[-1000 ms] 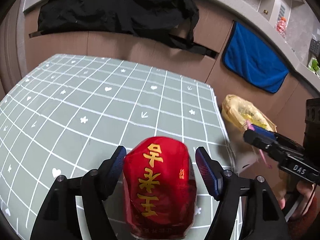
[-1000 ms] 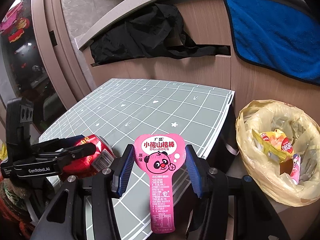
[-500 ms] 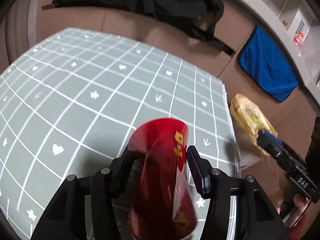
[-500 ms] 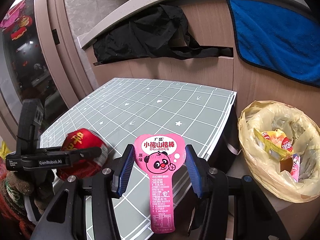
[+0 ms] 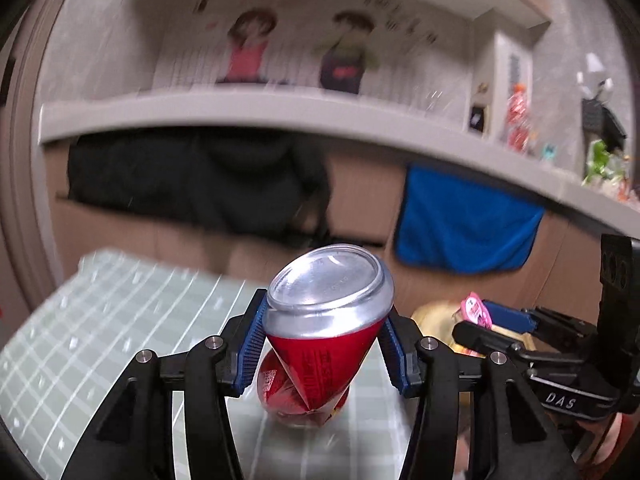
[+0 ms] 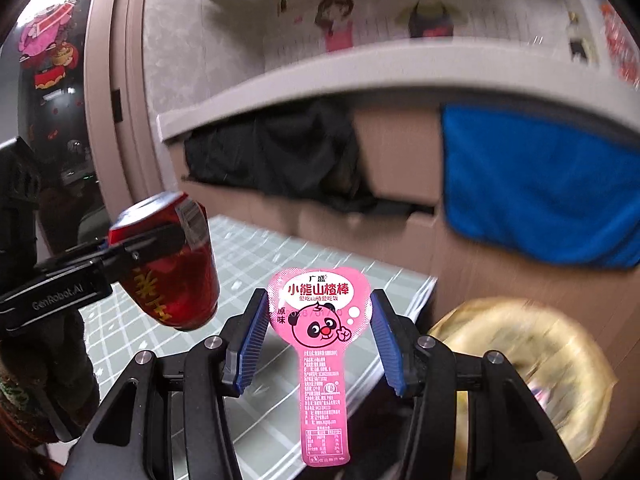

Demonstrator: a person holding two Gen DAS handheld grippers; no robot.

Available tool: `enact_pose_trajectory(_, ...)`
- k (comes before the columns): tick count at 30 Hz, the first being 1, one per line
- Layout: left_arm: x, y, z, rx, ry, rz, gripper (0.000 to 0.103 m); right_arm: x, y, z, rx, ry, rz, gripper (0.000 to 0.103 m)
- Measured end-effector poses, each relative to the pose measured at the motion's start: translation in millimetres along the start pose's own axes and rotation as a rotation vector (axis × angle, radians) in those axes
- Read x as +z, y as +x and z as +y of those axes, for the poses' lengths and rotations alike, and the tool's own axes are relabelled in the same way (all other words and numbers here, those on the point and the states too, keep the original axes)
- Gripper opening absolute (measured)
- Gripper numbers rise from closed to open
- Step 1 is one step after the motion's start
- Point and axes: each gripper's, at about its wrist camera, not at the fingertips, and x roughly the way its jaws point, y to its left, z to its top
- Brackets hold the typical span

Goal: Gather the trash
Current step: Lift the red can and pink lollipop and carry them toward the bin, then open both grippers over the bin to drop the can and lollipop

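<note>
Your left claw (image 5: 322, 344) closing on crushed red can (image 5: 320, 340), now lifted off bench (image 5: 120, 320). Right claw (image 6: 318, 340) clenched on pink wrapper (image 6: 320, 344) (unchanged). Yellow bag (image 6: 532, 360) next.

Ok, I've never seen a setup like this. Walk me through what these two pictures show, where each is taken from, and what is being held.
There is no robot here: a person holds a hand-held two-finger gripper in each hand, and each gripper carries a wide-angle camera that looks out along its fingers. One picture is from the left gripper, whose blue pads clamp a dented red drink can; its jaws are closing slightly on it. The other is from the right gripper, which holds a pink snack wrapper printed with a panda face. Each gripper also shows at the edge of the other's picture. Below lies a table covered with a green grid-patterned mat, and to its right a bin lined with a yellow bag. Both pictures are blurred.
</note>
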Motion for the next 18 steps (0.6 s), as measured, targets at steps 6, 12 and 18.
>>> enact_pose_trajectory(6,33.0,19.2,-45.6,-0.092,0.019,-0.095,0.052,31.6,-40.5,-41.0,-0.121,-0.013,-0.097,0.048)
enact_pose_trajectory(12,33.1,50.9,-98.6,-0.198,0.035,-0.088,0.052,38.2,-77.8,-81.1,-0.261,-0.017,-0.144,0.048)
enact_pose_trajectory(18,13.2,80.9,-139.2,-0.248,0.059,-0.024,0.052,18.6,-81.5,-124.8,-0.322,0.064,-0.123,0.048)
